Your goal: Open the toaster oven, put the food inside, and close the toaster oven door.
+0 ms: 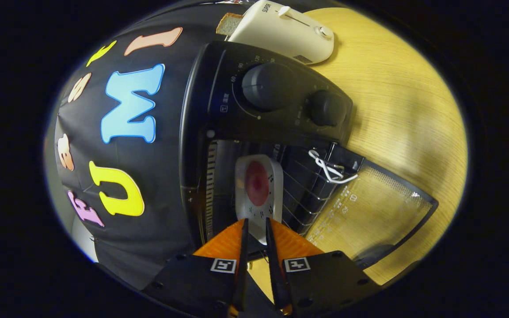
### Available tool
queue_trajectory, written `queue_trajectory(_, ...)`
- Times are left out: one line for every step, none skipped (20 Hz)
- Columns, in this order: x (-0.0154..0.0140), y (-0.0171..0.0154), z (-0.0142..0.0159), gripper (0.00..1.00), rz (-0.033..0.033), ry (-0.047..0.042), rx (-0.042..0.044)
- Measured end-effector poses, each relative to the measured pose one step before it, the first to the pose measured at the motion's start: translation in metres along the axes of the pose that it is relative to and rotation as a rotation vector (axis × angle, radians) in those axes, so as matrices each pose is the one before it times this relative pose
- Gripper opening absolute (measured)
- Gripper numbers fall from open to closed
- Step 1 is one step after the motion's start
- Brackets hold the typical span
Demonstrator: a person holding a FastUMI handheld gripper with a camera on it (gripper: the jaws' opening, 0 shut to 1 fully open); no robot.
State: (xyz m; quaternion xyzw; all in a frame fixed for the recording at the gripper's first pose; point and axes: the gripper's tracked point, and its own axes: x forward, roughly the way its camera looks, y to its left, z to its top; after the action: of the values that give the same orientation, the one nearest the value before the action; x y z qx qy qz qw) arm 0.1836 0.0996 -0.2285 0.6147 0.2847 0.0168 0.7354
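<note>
Gripper view: one toaster oven [219,110], door [369,212] open flat on wood surface [404,110], two knobs. One white plate [258,194] with red food [256,183] inside on rack. Tongs [254,225] level, narrow gap, fingers flanking plate rim; grip uncertain. One white toaster [285,31] behind.

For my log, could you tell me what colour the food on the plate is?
Dark red round food, clearest in gripper view; tongs grip the plate's rim.

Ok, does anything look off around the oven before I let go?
Mostly fine: the black toaster oven has its glass door dropped open, and the white plate with red food sits on the rack, its near rim pinched by the claw. One oddity: a loose white wire twist at the door hinge could snag on closing.
</note>
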Motion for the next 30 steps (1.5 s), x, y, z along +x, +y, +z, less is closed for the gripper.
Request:
queue_trajectory(-0.00604, 0.00017, -0.00689, 0.34, 0.00154, 0.01705, -0.01543)
queue_trajectory(-0.00454, 0.00114, -0.00581, 0.39, 0.0033, 0.01215, -0.01697)
queue_trajectory(-0.00539, 0.00176, -0.00563, 0.49, 0.00922, 0.01419, -0.01325)
queue_trajectory(-0.0042, 0.00039, -0.00754, 0.6, 0.00465, 0.02442, -0.01525)
queue_trajectory(-0.00409, 0.00032, -0.00631, 0.7, 0.0013, 0.02159, -0.01755)
queue_trajectory(-0.00387, -0.00131, -0.00636, 0.8, -0.00615, 0.01733, -0.02337)
queue_trajectory(-0.00387, -0.00268, -0.00615, 0.86, -0.01101, 0.01067, -0.02647)
queue_trajectory(-0.00413, -0.00304, -0.00359, 0.92, -0.01412, 0.00986, -0.02935)
queue_trajectory(-0.00446, -0.00494, -0.00407, 0.98, -0.02415, 0.0061, -0.02939)
queue_trajectory(-0.00356, -0.00473, -0.00288, 0.98, -0.02649, -0.0005, -0.03739)
queue_trajectory(-0.00384, -0.00366, -0.00194, 0.98, -0.0232, -0.00113, -0.05018)
queue_trajectory(-0.00219, -0.00272, -0.0021, 0.98, -0.0189, -0.0031, -0.05576)
queue_trajectory(-0.00194, -0.00317, -0.00214, 0.98, -0.02334, 0.00404, -0.05613)
queue_trajectory(-0.00146, -0.00376, -0.00251, 0.98, -0.02264, 0.00419, -0.0524)
queue_trajectory(-0.00146, -0.0059, -0.00224, 0.98, -0.03481, 0.00521, -0.05316)
queue_trajectory(-0.0026, -0.00821, -0.00394, 0.98, -0.04816, 0.00065, -0.06905)
queue_trajectory(-0.00204, -0.00683, -0.00195, 0.98, -0.0393, -0.00678, -0.07548)
queue_trajectory(-0.00117, -0.00403, -0.00242, 0.98, -0.02795, -0.00392, -0.06446)
queue_trajectory(-0.00044, -0.00024, -0.00409, 0.98, -0.01427, 0.00452, -0.05137)
queue_trajectory(0.0004, -0.00148, -0.00452, 0.98, -0.01907, 0.00815, -0.04266)
queue_trajectory(0.00022, -0.00219, -0.00415, 0.98, -0.01546, 0.00711, -0.04161)
queue_trajectory(0.00141, -0.00066, -0.00459, 0.98, -0.01373, 0.01063, -0.04312)
queue_trajectory(0.00076, -0.00136, -0.00553, 0.98, -0.01593, 0.01434, -0.04333)
queue_trajectory(0.00134, -0.00337, -0.00684, 0.98, -0.02468, 0.01842, -0.04224)
queue_trajectory(0.00199, -0.004, -0.00783, 0.98, -0.02716, 0.02136, -0.03949)
queue_trajectory(0.00275, -0.00482, -0.00881, 0.98, -0.02955, 0.02702, -0.0322)
queue_trajectory(0.00311, -0.00514, -0.00844, 0.98, -0.02744, 0.02799, -0.02626)
queue_trajectory(0.00446, -0.00244, -0.00693, 0.99, -0.02024, 0.02402, -0.01865)
queue_trajectory(0.00319, -0.00261, -0.00513, 0.99, -0.01797, 0.02319, -0.01729)
queue_trajectory(0.00359, -0.00314, -0.00617, 0.99, -0.01797, 0.02163, -0.01596)
